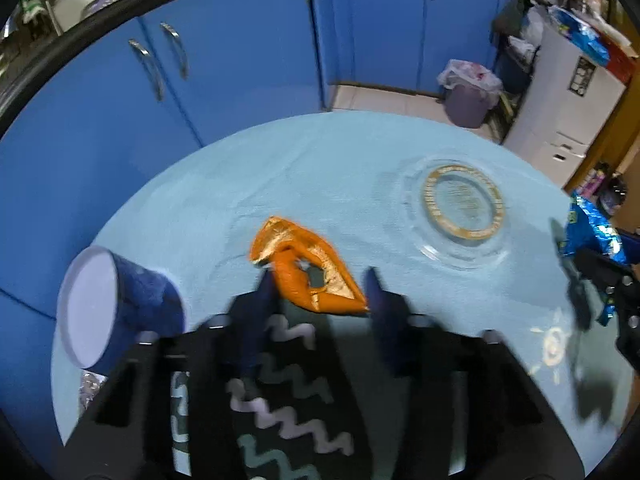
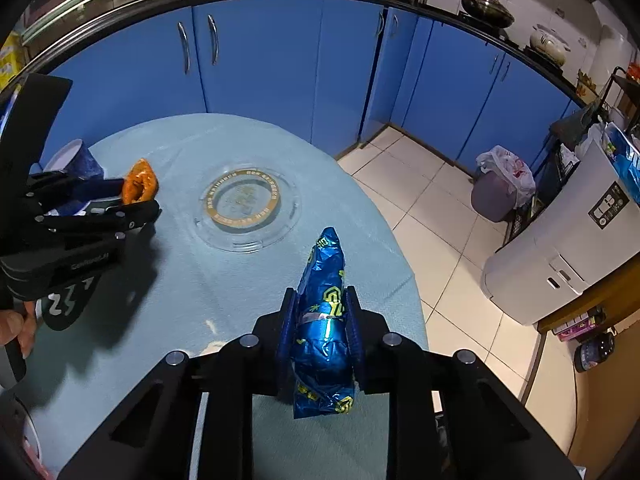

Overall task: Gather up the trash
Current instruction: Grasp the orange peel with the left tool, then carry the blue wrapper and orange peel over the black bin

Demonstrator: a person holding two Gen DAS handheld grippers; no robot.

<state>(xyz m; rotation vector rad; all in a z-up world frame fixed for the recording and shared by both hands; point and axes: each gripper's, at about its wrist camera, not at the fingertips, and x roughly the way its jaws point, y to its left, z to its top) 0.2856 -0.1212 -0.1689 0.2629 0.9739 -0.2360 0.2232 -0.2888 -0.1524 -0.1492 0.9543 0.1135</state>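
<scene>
Right wrist view: right gripper (image 2: 320, 300) clamped on crinkled blue foil wrapper (image 2: 323, 320), sticking out ahead past the fingertips. Left wrist view: left gripper (image 1: 318, 280) pinching crumpled orange foil wrapper (image 1: 306, 270) between its tips.

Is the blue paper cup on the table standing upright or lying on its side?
On its side. The blue paper cup lies tipped on the table, with one round end facing the left wrist camera.
</scene>
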